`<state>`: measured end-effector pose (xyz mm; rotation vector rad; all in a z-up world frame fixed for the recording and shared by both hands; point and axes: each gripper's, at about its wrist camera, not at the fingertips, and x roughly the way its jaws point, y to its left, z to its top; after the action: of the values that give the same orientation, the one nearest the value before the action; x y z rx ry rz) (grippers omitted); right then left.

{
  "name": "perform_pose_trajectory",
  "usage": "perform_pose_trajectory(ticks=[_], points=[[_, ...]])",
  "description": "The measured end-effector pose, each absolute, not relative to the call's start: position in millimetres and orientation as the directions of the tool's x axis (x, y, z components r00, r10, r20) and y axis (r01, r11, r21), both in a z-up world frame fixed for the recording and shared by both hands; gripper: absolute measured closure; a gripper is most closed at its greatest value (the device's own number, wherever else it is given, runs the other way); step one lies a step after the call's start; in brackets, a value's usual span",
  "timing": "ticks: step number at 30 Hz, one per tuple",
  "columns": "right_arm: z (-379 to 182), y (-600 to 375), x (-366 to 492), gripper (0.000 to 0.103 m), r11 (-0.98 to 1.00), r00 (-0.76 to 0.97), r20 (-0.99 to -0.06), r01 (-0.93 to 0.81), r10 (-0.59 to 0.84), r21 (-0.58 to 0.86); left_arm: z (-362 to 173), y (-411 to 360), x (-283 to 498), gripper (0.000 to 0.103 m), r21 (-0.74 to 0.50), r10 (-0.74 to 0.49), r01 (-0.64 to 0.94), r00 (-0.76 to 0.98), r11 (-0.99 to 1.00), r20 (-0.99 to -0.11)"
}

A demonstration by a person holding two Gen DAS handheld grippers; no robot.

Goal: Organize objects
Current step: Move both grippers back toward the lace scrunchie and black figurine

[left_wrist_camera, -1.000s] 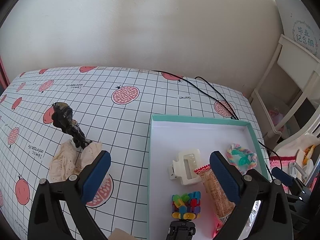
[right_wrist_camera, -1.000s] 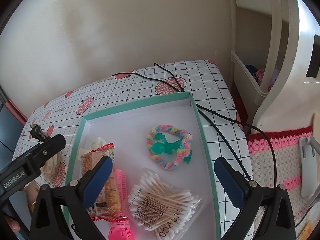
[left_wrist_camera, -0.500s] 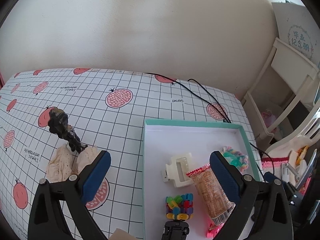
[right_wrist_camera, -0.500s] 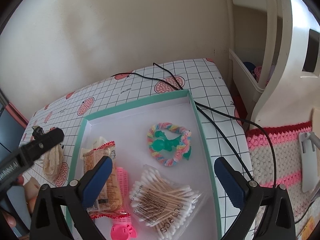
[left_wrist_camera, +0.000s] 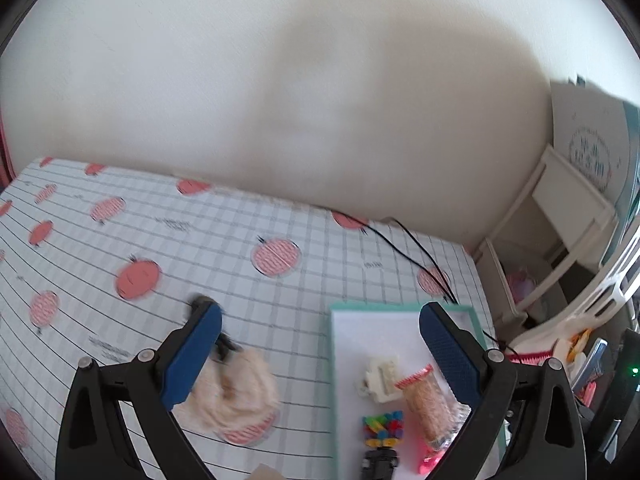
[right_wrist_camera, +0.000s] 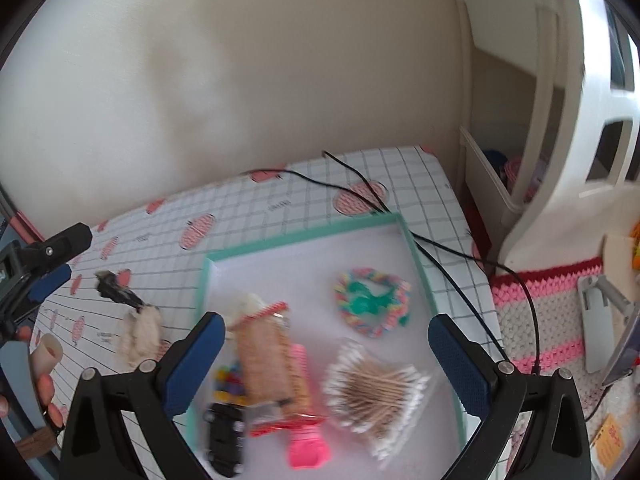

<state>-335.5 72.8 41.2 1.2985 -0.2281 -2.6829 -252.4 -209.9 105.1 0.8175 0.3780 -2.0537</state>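
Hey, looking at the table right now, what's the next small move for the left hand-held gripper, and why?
Probably lower the left hand-held gripper toward the cream cloth bundle and black clip. They lie on the checked tablecloth, outside the teal tray, and its jaws are open and empty.

We are seeing a plain cream wall (left_wrist_camera: 320, 100) | a white shelf (left_wrist_camera: 560, 216) standing right | daylight falling softly

Home room, fruit-print tablecloth (left_wrist_camera: 280, 280), crocheted cover (right_wrist_camera: 548, 320)
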Motion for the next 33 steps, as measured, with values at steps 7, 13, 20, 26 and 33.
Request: perform_pose_trajectory(ticks=[7,13,20,26,33], points=[[67,17,-330,0.0,-0.972,-0.631,-0.74,0.121,-0.232,0.202,135,-243,-200,0.004,0.029,-0.653,0.847,-0.387,-0.531,-0.651],[68,-36,-334,0.0,-0.963,-0.62,-0.736,0.173,-0.269,0.207,146,-269,-160,0.004,0.007,-0.666,0.87,-0.372,-0.493,-0.647],[46,-93,-341,0.0,-0.951,-0.575,-0.76,0.23,-0.303,0.204,140,-296,-130,0.004,-0.012,-0.66,0.884,-0.357,-0.467,-0.661],[12,-127,-346,0.0,-0.946,-0.512,-0.804,0.263,-0.302,0.188,129,-309,-124,0.004,-0.006,-0.662,0.879,-0.364,-0.477,-0.655],[-22,-138,-348,0.0,-0.945,-0.453,-0.842,0.271,-0.293,0.184,111,-310,-138,0.004,-0.017,-0.611,0.848,-0.396,-0.53,-0.685]])
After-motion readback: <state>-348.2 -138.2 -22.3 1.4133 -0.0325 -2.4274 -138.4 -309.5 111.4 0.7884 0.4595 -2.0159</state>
